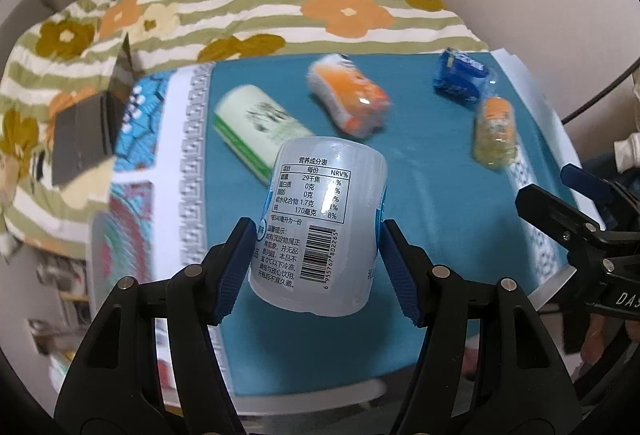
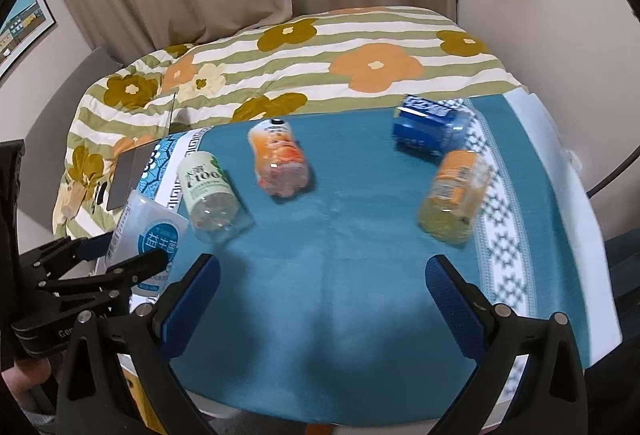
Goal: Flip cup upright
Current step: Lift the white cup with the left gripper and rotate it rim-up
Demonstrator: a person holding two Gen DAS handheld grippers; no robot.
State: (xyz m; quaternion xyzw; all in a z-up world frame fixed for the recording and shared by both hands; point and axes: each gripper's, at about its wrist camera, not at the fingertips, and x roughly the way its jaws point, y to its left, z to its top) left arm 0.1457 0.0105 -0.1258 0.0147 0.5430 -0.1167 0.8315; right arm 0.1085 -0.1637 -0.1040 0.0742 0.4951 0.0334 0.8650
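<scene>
My left gripper (image 1: 318,247) is shut on a frosted pale-blue cup (image 1: 320,223) with a printed nutrition label and barcode. It holds the cup tilted above the teal tablecloth (image 1: 420,203). The same cup (image 2: 146,231) shows at the left edge of the right wrist view, between the left gripper's black fingers (image 2: 136,265). My right gripper (image 2: 322,271) is open and empty over the near part of the cloth (image 2: 340,235). It also shows at the right edge of the left wrist view (image 1: 560,203).
Several cut bottle cups lie on their sides on the cloth: a green-labelled one (image 2: 208,191), an orange one (image 2: 280,159), a blue one (image 2: 432,131) and a yellow-orange one (image 2: 456,195). A flowered quilt (image 2: 320,63) lies behind. A grey device (image 2: 128,175) rests at the left.
</scene>
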